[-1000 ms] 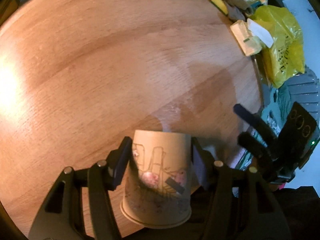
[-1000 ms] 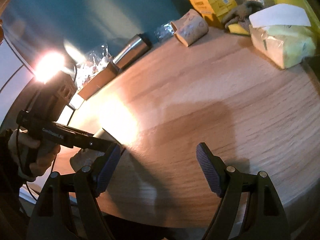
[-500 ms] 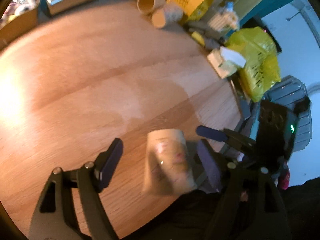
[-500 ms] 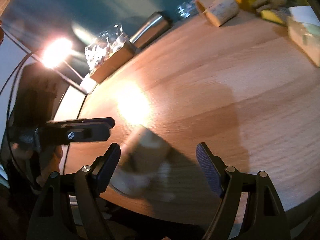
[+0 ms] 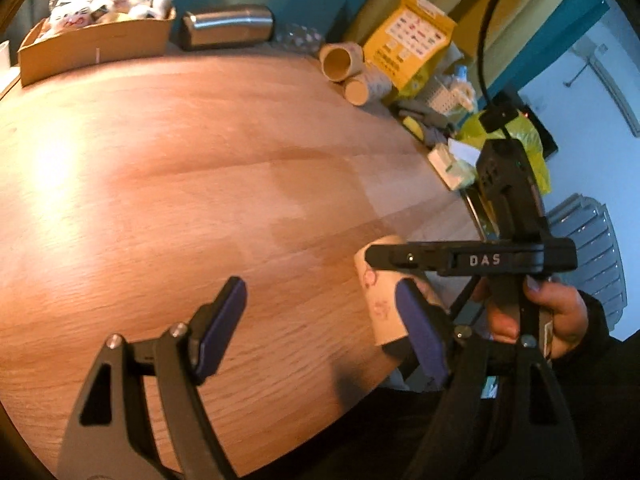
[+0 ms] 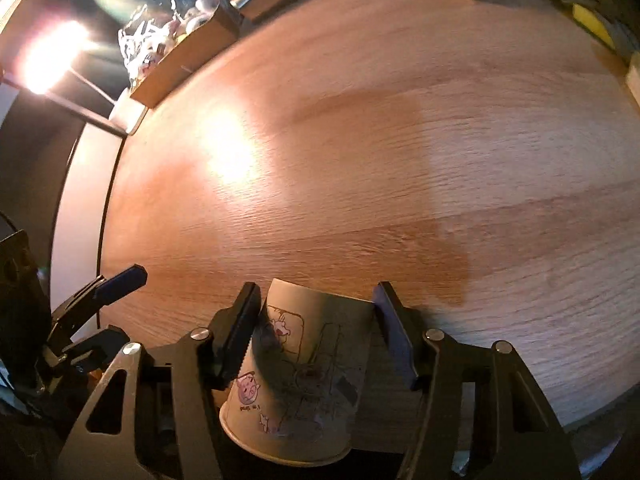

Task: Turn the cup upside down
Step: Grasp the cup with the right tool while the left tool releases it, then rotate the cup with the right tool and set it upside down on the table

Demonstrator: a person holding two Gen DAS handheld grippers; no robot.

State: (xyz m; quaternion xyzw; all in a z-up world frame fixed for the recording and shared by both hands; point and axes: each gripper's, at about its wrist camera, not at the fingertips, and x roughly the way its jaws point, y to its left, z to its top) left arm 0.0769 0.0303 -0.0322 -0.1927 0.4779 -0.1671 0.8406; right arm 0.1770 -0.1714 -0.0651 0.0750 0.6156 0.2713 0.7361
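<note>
The paper cup point(image 6: 304, 376), printed with pink pig drawings, sits between the fingers of my right gripper point(image 6: 316, 340), its base pointing away from the camera and its rim toward it, above the wooden table point(image 6: 360, 140). The right jaws are closed on its sides. In the left wrist view the cup point(image 5: 380, 292) shows at lower right, held by the right gripper point(image 5: 472, 258) and partly hidden behind my left gripper's right finger. My left gripper point(image 5: 320, 328) is open and empty beside it; it also shows in the right wrist view point(image 6: 116, 280).
A cardboard box of wrapped items point(image 5: 92, 36), a steel flask lying on its side point(image 5: 228, 30), two lying paper cups point(image 5: 352, 72), a yellow bag point(image 5: 416, 40) and tissues point(image 5: 452, 160) line the table's far and right edges. Lamp glare point(image 6: 48, 56) at left.
The left gripper opened and let go of the cup, then drew back. The right gripper moved in and closed on the cup.
</note>
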